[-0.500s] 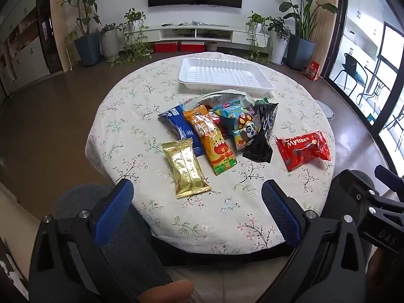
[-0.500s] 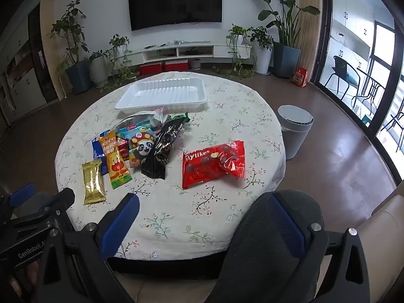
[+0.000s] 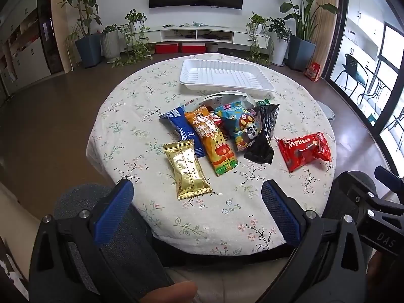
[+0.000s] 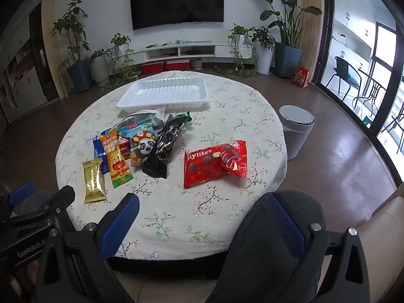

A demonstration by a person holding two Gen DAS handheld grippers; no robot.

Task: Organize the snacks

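Observation:
Several snack packs lie on a round table with a floral cloth [image 3: 141, 116]. A gold bar pack [image 3: 186, 169] [image 4: 94, 180] is nearest. An orange pack [image 3: 212, 141], a blue pack [image 3: 180, 128], a panda pack [image 3: 243, 128] and a black bag [image 3: 263, 133] form a pile. A red Mylikes bag [image 3: 304, 150] [image 4: 216, 162] lies apart on the right. An empty white tray [image 3: 224, 75] [image 4: 165, 93] sits at the far side. My left gripper [image 3: 197, 210] is open and empty over the near edge. My right gripper [image 4: 202, 223] is open and empty near the edge.
A grey bin [image 4: 296, 131] stands on the floor right of the table. Grey chair backs [image 3: 106, 240] [image 4: 275, 240] sit under both grippers. Potted plants and a TV shelf line the far wall.
Both grippers have moved slightly forward toward the table. The snacks lie as before.

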